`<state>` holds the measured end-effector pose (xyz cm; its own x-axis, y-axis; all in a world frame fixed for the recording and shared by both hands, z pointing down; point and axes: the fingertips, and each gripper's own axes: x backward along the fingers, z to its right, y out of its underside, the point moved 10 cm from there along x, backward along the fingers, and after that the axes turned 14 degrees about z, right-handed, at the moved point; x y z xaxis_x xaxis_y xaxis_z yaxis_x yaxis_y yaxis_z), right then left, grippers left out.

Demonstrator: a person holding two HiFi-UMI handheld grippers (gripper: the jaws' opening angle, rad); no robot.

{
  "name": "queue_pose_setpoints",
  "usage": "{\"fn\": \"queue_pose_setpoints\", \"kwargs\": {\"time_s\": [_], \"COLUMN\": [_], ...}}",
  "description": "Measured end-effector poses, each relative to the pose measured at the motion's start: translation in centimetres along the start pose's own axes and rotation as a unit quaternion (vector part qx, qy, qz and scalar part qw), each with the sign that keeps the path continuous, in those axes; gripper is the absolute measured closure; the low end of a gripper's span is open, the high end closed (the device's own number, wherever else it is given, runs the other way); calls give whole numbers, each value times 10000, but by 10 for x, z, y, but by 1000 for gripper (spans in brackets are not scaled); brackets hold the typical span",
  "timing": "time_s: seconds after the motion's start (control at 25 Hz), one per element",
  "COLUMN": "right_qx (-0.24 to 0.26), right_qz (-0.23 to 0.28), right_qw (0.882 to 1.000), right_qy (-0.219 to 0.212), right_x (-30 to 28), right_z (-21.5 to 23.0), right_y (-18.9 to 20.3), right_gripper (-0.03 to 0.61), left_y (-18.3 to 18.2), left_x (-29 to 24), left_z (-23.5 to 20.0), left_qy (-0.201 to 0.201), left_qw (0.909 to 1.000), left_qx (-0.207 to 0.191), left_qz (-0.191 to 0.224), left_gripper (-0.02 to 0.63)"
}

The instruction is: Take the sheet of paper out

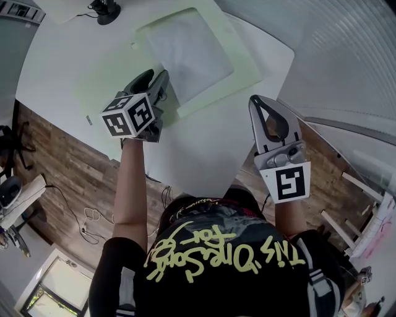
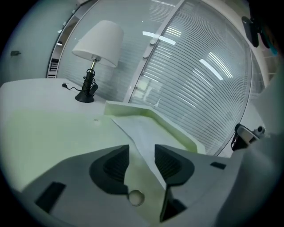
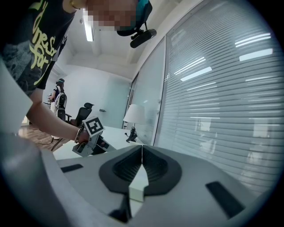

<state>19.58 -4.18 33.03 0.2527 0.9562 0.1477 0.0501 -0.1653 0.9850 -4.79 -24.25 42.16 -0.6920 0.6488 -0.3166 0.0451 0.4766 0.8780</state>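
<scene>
A white sheet of paper [image 1: 189, 52] lies inside a pale green folder [image 1: 246, 75] on the white table [image 1: 62, 68]. My left gripper [image 1: 156, 79] sits at the folder's near left corner, tilted down, with its jaws open. In the left gripper view the sheet [image 2: 148, 131] runs down into the gap of the left gripper [image 2: 142, 148], and the pads do not press on it. The folder's raised rim [image 2: 175, 128] lies beyond. My right gripper [image 1: 258, 100] hovers off the table's right edge. In its own view the right gripper [image 3: 142, 148] is shut with nothing gripped.
A table lamp [image 2: 95, 48] stands at the table's far left, with its black base [image 1: 105, 12] and a cord. A glass wall with blinds [image 2: 208, 75] runs behind the table. Wooden floor [image 1: 55, 155] lies below the near edge. Office chairs [image 3: 84, 111] stand far off.
</scene>
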Motion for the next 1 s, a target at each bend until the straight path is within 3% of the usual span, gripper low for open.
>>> {"fn": "queue_pose_setpoints", "kwargs": {"time_s": [0.56, 1.0], "right_qx": [22, 56], "right_qz": [2, 32], "right_qw": [10000, 10000], "right_qy": [56, -20], "right_x": [1, 1], "right_z": [0, -3], "right_y": [1, 0], "right_gripper": [571, 571], "left_y": [11, 11], "left_x": [-17, -26], "left_z": [-9, -6], "left_qy": [139, 241], "left_qw": [9966, 9950], "left_qx": [783, 921], "left_qz": [-198, -311], "left_gripper": [442, 443]}}
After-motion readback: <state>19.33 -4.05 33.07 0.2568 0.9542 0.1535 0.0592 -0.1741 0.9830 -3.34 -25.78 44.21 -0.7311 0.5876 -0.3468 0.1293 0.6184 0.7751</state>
